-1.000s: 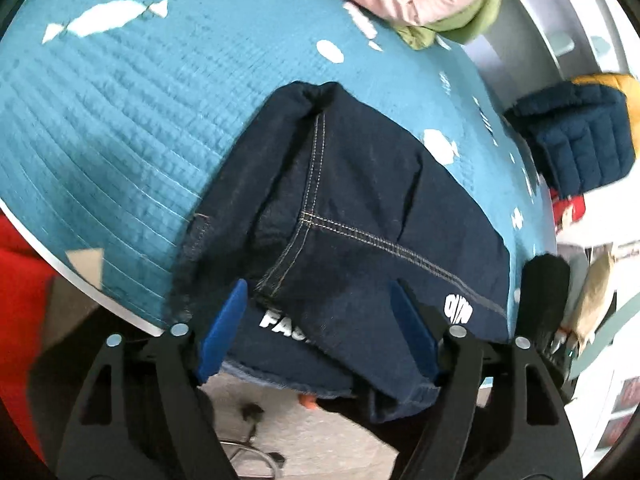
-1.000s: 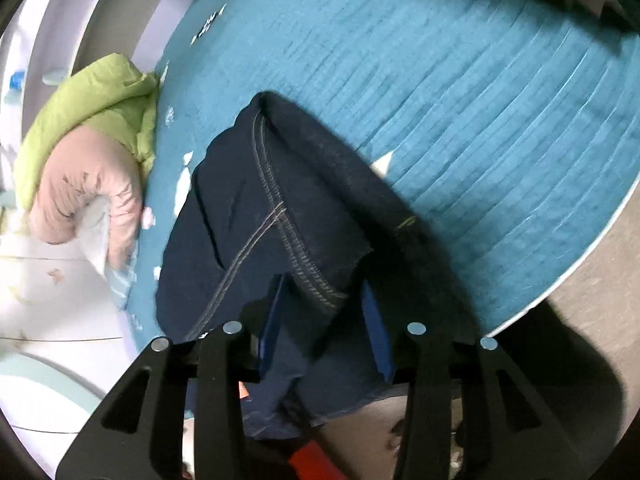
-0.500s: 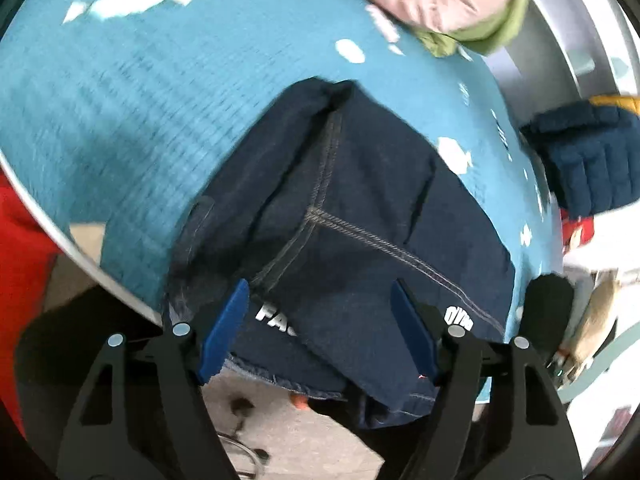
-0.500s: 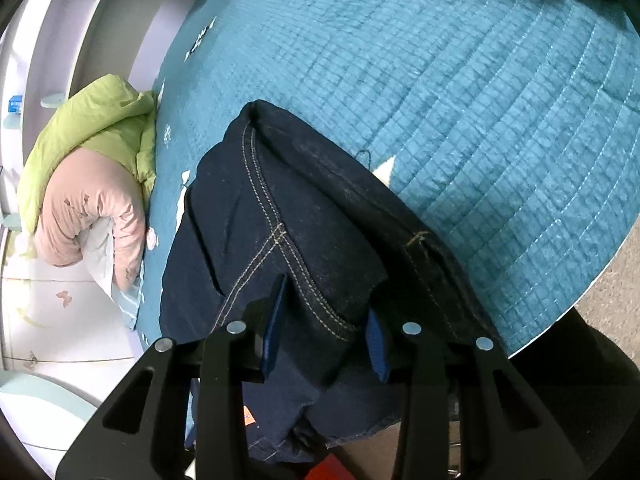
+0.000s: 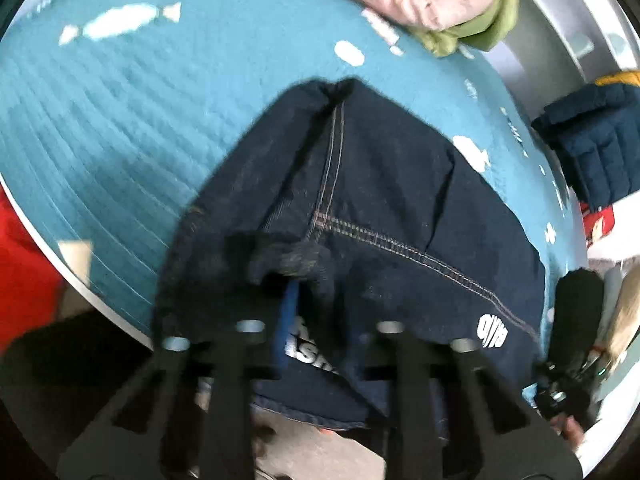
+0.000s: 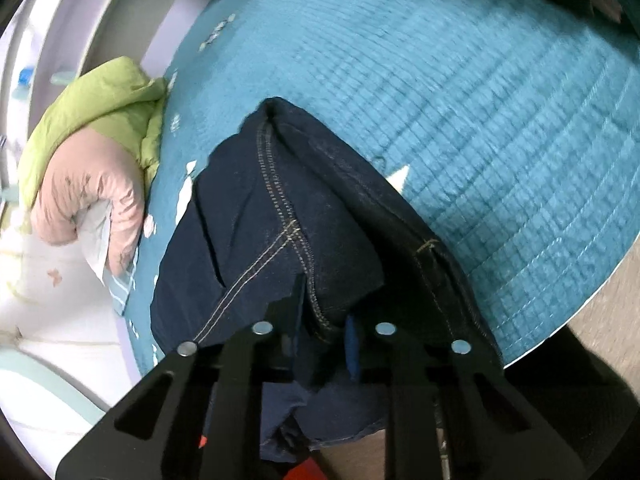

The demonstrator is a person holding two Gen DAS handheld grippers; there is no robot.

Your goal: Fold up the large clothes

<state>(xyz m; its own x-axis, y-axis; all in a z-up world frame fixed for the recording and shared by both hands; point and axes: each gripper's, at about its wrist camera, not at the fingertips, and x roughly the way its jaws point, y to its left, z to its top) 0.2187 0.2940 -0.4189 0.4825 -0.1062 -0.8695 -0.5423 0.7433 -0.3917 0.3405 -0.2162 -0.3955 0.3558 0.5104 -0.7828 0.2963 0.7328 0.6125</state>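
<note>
Now, line by line:

Garment: dark blue jeans, folded into a thick bundle with tan double stitching and white printed lettering near the hem.

Where the garment lies: on a teal quilted bedspread with white fish-like shapes; its near end hangs over the edge of the bed towards both tools.

Left tool: its jaws have just been closing and now stand clenched on a bunched fold of the jeans at the near edge; one blue pad shows beside the pinched denim, and the picture is blurred.

Right tool: its jaws have just been closing too, and they grasp a stitched seam of the jeans; denim fills the narrow gap between the blue pads.

Far end of the garment: a rounded fold that rests on the bedspread, away from both tools.

Bedding beside it: a rolled pink and green quilt at the far side of the bed, apart from the jeans.

Other cloth: a navy quilted piece beyond the bed's edge, well apart from the jeans.

Floor: a grey surface below the bed's edge.
</note>
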